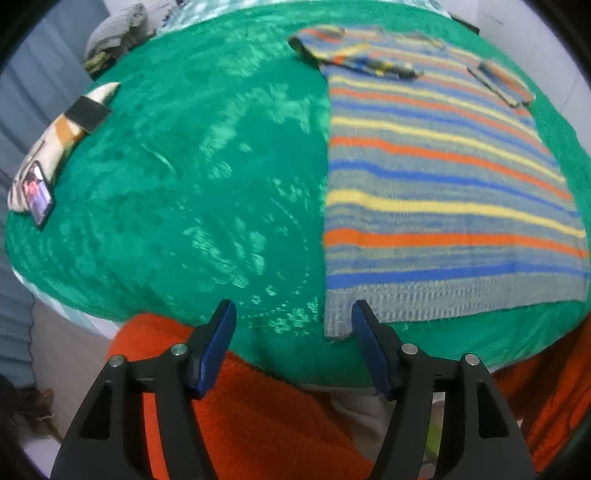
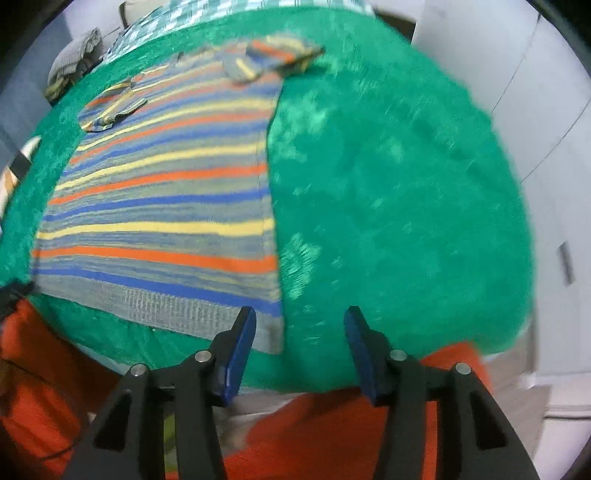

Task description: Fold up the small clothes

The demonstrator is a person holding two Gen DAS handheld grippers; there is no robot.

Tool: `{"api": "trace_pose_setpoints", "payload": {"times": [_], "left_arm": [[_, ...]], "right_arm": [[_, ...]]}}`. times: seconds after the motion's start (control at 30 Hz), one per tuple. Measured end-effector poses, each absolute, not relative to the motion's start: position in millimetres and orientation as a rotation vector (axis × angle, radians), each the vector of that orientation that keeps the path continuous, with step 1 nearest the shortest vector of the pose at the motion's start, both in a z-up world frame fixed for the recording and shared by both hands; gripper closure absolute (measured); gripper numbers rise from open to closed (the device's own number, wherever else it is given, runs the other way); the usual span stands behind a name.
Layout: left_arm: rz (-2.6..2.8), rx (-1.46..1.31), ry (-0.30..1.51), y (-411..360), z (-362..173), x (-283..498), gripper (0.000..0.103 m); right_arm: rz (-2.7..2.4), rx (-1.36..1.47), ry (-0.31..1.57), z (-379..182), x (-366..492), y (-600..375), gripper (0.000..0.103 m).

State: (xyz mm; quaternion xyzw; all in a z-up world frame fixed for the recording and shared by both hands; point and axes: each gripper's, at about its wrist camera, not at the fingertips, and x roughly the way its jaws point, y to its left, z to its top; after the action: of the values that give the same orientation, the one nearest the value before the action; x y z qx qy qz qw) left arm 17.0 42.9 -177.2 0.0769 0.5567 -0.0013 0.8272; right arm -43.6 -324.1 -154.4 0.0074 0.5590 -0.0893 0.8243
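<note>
1. Nearest in both wrist views is orange-red fabric [image 1: 258,424], blurred, lying below the near edge of the green cover.
2. The left gripper [image 1: 293,314] has its jaws spread, with nothing between the blue pads; its right-hand pad sits just beside the near left corner of the striped garment's hem, and whether it touches the cloth cannot be told.
3. The right gripper [image 2: 299,319] also has its jaws spread and empty; its left-hand pad overlaps the near right corner of the same hem in the picture, contact unclear.
4. A plush green blanket [image 1: 184,184] covers the surface.
5. The striped knit top [image 1: 443,177] lies flat on the blanket, grey ribbed hem toward the grippers, bands of orange, blue and yellow running across it.
6. At its far end both short sleeves are folded in onto the body, one at each shoulder.
7. Off to the left edge of the blanket lies a phone [image 1: 37,197] with a lit screen, resting on a pale patterned cloth [image 1: 66,129].
8. Beyond the blanket's far edge sits a grey crumpled bundle [image 1: 114,33].
</note>
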Motion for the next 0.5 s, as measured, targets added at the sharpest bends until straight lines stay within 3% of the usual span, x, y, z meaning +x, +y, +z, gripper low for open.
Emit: {"api": "trace_pose_setpoints", "payload": {"times": [0.5], "left_arm": [[-0.063, 0.121, 0.987, 41, -104, 21, 0.026]], "right_arm": [[-0.278, -0.188, 1.068, -88, -49, -301, 0.053]]}}
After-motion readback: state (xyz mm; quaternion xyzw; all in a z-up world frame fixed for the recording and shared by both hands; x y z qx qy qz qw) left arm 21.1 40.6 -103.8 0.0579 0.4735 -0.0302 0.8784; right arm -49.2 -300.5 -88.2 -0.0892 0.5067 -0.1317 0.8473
